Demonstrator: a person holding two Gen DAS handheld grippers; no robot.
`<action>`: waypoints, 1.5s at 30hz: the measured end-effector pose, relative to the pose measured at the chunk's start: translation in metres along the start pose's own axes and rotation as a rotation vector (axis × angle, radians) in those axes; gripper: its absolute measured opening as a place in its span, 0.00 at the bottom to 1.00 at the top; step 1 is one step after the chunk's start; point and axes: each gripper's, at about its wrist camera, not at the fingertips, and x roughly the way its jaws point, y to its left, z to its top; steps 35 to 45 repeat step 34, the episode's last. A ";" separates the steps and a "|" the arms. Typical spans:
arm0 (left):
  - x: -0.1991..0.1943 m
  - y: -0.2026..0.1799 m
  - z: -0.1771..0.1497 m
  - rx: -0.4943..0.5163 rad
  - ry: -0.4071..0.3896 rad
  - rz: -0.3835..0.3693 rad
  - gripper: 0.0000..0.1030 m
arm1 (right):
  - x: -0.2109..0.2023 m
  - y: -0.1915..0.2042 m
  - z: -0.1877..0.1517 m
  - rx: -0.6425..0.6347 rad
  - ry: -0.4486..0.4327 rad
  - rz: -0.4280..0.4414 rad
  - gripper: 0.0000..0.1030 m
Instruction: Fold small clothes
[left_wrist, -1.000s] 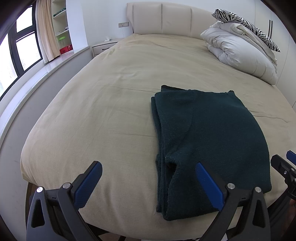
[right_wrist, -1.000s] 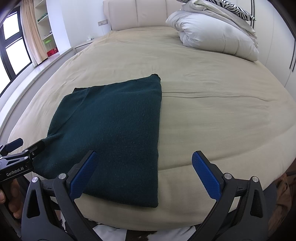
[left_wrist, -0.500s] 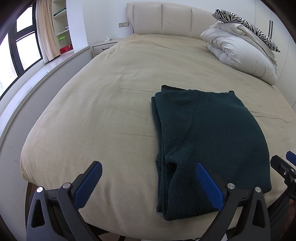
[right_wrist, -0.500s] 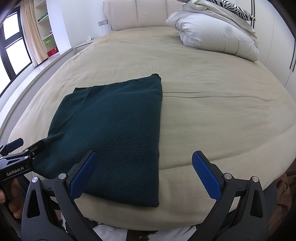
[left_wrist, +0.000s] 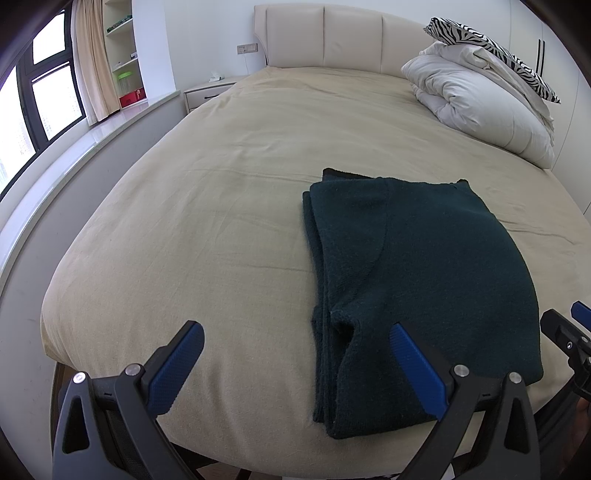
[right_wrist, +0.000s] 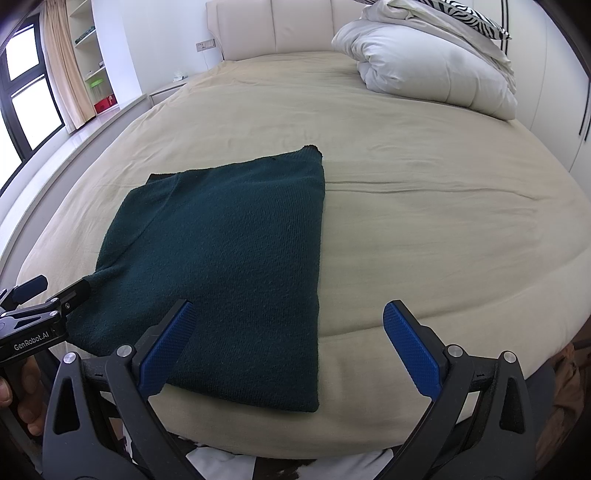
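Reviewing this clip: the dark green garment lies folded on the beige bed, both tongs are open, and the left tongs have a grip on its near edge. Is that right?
Not quite. The left tongs grip nothing: the left wrist view shows them open and short of the dark green garment, with only bed between the fingers. The rest holds: the garment lies folded and the right tongs are open too.

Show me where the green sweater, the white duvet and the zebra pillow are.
dark green sweater (right_wrist: 236, 251), right wrist view, middle of folded top layer
white duvet (left_wrist: 480, 107), left wrist view, bulging side
zebra-print pillow (left_wrist: 491, 48), left wrist view, striped top
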 end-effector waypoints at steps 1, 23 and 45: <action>0.000 0.000 0.000 0.000 0.000 -0.001 1.00 | 0.000 -0.001 0.000 0.000 0.000 0.000 1.00; 0.000 0.000 0.000 0.000 0.000 0.000 1.00 | 0.000 0.001 -0.001 0.002 0.001 0.001 1.00; -0.001 0.000 0.000 0.002 -0.005 0.000 1.00 | 0.000 0.005 -0.004 0.007 0.003 0.004 1.00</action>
